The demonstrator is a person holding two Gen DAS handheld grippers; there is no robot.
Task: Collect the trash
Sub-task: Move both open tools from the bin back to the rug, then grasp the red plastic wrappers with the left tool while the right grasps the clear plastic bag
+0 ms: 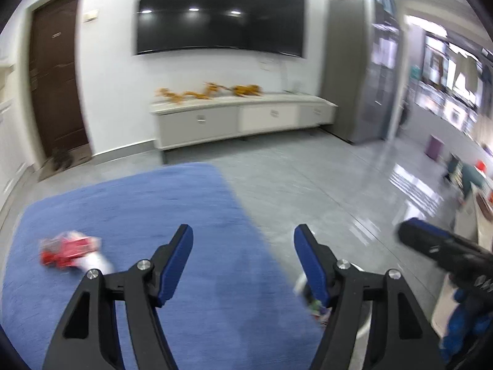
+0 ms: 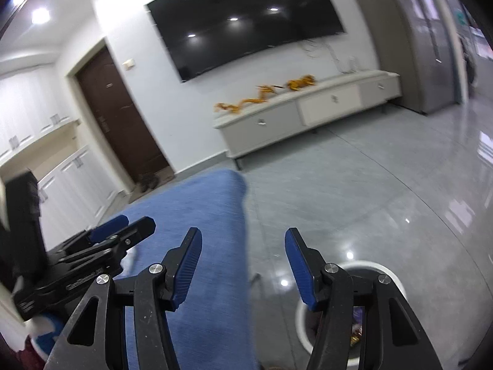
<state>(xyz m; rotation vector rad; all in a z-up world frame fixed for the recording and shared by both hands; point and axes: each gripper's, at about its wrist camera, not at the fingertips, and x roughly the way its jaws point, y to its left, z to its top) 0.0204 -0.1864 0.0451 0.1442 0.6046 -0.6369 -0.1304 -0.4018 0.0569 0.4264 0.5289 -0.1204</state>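
Observation:
A red and white crumpled wrapper (image 1: 69, 251) lies on the blue rug (image 1: 138, 215), left of my left gripper (image 1: 243, 237), which is open and empty above the rug's right edge. A white round bin (image 2: 391, 273) with trash inside stands on the grey floor, partly hidden behind my right gripper (image 2: 243, 240), which is open and empty. The bin's rim and some trash also show behind the left gripper's right finger (image 1: 311, 265). The right gripper shows at the right edge of the left wrist view (image 1: 431, 243); the left gripper shows at the left of the right wrist view (image 2: 123, 231).
A white TV cabinet (image 1: 240, 117) with orange ornaments stands against the far wall under a large black TV (image 1: 222, 12). A brown door (image 1: 55, 80) is at the left. A grey fridge (image 1: 357, 71) is at the right. Glossy grey floor (image 1: 323, 178) lies beyond the rug.

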